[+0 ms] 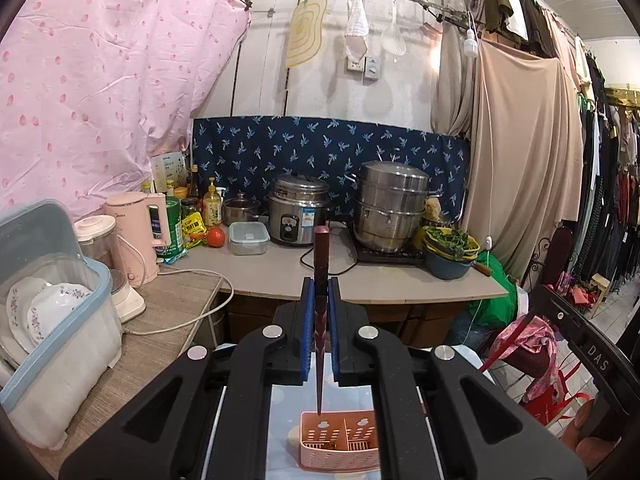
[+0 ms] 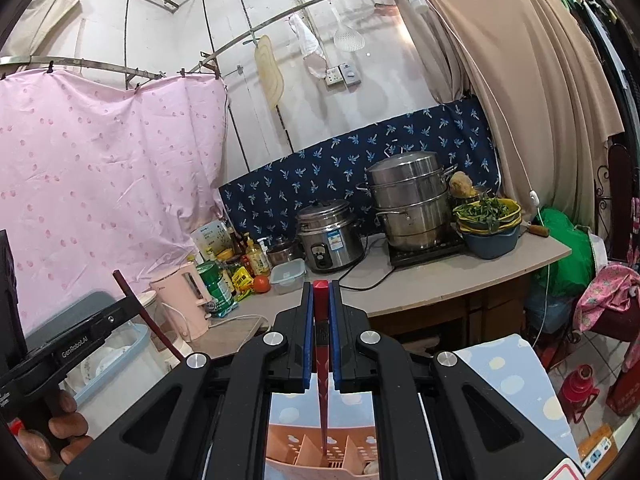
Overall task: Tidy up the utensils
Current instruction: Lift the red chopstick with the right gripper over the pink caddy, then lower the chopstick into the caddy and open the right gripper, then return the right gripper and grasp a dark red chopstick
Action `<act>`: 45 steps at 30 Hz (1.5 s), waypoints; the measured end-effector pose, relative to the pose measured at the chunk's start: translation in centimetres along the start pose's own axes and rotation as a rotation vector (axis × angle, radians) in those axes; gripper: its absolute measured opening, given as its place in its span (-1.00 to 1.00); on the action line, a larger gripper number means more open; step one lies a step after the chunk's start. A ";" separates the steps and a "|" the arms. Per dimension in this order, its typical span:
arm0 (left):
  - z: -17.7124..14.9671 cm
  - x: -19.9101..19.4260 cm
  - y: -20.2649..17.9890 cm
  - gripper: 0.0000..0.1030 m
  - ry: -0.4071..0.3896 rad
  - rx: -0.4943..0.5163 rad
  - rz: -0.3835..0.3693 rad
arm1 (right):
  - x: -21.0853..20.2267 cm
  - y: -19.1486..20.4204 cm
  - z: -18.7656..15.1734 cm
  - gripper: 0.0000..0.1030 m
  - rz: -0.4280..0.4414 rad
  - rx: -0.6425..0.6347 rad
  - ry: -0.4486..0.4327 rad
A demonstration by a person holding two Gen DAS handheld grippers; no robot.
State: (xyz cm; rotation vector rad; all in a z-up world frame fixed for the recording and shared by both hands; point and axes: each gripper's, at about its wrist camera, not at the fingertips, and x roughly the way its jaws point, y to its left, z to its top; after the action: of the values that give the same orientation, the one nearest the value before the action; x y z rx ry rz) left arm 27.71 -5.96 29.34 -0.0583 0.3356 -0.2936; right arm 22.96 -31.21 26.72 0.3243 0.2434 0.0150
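- Left hand-held gripper (image 1: 320, 292) clenched on a dark red chopstick (image 1: 321, 256) — held upright, tip hanging over the pink utensil basket (image 1: 340, 446)
- Right hand-held gripper (image 2: 321, 296) clenched on a brighter red chopstick (image 2: 321, 360), tip inside a basket compartment (image 2: 320, 460)
- Basket sits on a blue patterned cloth (image 2: 508, 376)
- Chopsticks look light, stiff, glossy — likely slippery; grip mid-shaft on the thicker, squarer part

Both grippers, left gripper (image 1: 320, 292) and right gripper (image 2: 320, 296), have black bodies, blue pads (image 1: 307, 320), silver screws (image 1: 273, 332) and white lettering at frame edges.
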 end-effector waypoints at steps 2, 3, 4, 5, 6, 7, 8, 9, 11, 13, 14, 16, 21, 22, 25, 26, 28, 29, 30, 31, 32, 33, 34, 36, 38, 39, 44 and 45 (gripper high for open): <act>-0.7 0.9 0.0 -0.87 0.016 -0.001 -0.001 | 0.9 -0.2 -0.7 -0.86 -0.003 0.005 0.015; -1.0 1.3 0.0 -0.87 0.026 -0.005 -0.001 | 1.4 -0.4 -1.1 -0.86 -0.004 0.007 0.025; -1.3 1.8 0.0 -0.87 0.040 -0.010 -0.003 | 1.9 -0.5 -1.4 -0.86 -0.006 0.009 0.033; -1.7 2.4 0.1 -0.87 0.051 -0.013 -0.002 | 2.3 -0.7 -1.8 -0.86 -0.009 0.009 0.042; -2.1 2.8 0.2 -0.87 0.061 -0.016 -0.001 | 2.7 -0.8 -2.3 -0.86 -0.012 0.009 0.052; -2.5 3.3 0.3 -0.87 0.072 -0.020 0.001 | 3.1 -0.9 -2.8 -0.86 -0.015 0.010 0.063; -3.0 3.8 0.5 -0.87 0.085 -0.022 0.004 | 3.5 -1.0 -3.2 -0.86 -0.017 0.011 0.074; -3.4 4.3 0.6 -0.87 0.097 -0.023 0.009 | 3.9 -1.2 -3.7 -0.86 -0.019 0.012 0.088; -4.3 5.2 0.9 -0.88 0.117 -0.031 0.020 | 4.6 -1.3 -4.7 -0.86 -0.029 0.006 0.111; -4.9 6.0 1.3 -0.91 0.137 -0.035 0.029 | 5.3 -1.6 -5.7 -0.86 -0.036 0.000 0.135; -5.3 6.5 1.5 -0.91 0.148 -0.038 0.033 | 5.6 -1.7 -6.1 -0.86 -0.039 -0.002 0.147; -5.9 6.9 1.8 -0.91 0.161 -0.042 0.038 | 6.0 -1.8 -6.8 -0.85 -0.041 -0.005 0.165; -6.7 7.2 2.1 -0.90 0.178 -0.047 0.039 | 6.4 -1.8 -7.5 -0.76 -0.056 -0.022 0.177; -6.7 7.3 2.1 -0.89 0.180 -0.047 0.042 | 6.3 -1.8 -7.6 -0.74 -0.056 -0.025 0.175; -7.0 7.2 2.2 -0.62 0.188 -0.050 0.043 | 5.9 -1.7 -7.5 -0.53 -0.058 -0.028 0.162; -7.0 7.1 2.2 -0.48 0.186 -0.052 0.044 | 5.7 -1.8 -7.5 -0.47 -0.057 -0.030 0.158; -7.2 7.0 2.3 -0.38 0.183 -0.052 0.051 | 5.3 -1.7 -7.5 -0.46 -0.059 -0.033 0.152; -7.3 6.8 2.3 -0.37 0.183 -0.051 0.052 | 5.0 -1.7 -7.5 -0.45 -0.058 -0.035 0.151; -7.4 6.7 2.4 -0.37 0.186 -0.051 0.054 | 4.8 -1.7 -7.6 -0.45 -0.057 -0.038 0.151; -7.5 6.6 2.4 -0.36 0.190 -0.052 0.056 | 4.5 -1.7 -7.5 -0.45 -0.059 -0.039 0.152; -7.6 6.4 2.5 -0.36 0.195 -0.052 0.056 | 4.2 -1.7 -7.6 -0.45 -0.057 -0.040 0.153; -7.7 6.2 2.5 -0.36 0.198 -0.051 0.058 | 3.9 -1.7 -7.7 -0.45 -0.056 -0.039 0.155; -7.9 5.9 2.5 -0.36 0.202 -0.047 0.061 | 3.6 -1.8 -7.8 -0.45 -0.055 -0.037 0.158; -8.2 5.4 2.6 -0.36 0.207 -0.042 0.067 | 2.7 -1.9 -8.1 -0.45 -0.049 -0.028 0.166; -8.5 4.7 2.7 -0.36 0.213 -0.039 0.070 | 1.8 -2.0 -8.5 -0.45 -0.044 -0.023 0.174; -8.7 4.4 2.8 -0.36 0.216 -0.038 0.069 | 1.4 -1.9 -8.7 -0.45 -0.042 -0.023 0.177; -10.5 2.1 3.1 -0.35 0.241 -0.027 0.065 | -1.7 -1.6 -10.3 -0.45 -0.041 -0.048 0.200; -11.0 1.7 3.1 -0.35 0.249 -0.024 0.064 | -2.3 -1.4 -10.8 -0.45 -0.045 -0.057 0.206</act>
State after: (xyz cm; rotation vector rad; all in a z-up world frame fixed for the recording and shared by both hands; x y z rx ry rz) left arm 26.44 -3.55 18.15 -0.0348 0.5870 -0.2340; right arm 18.12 -29.29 16.92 0.2608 0.4538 0.0109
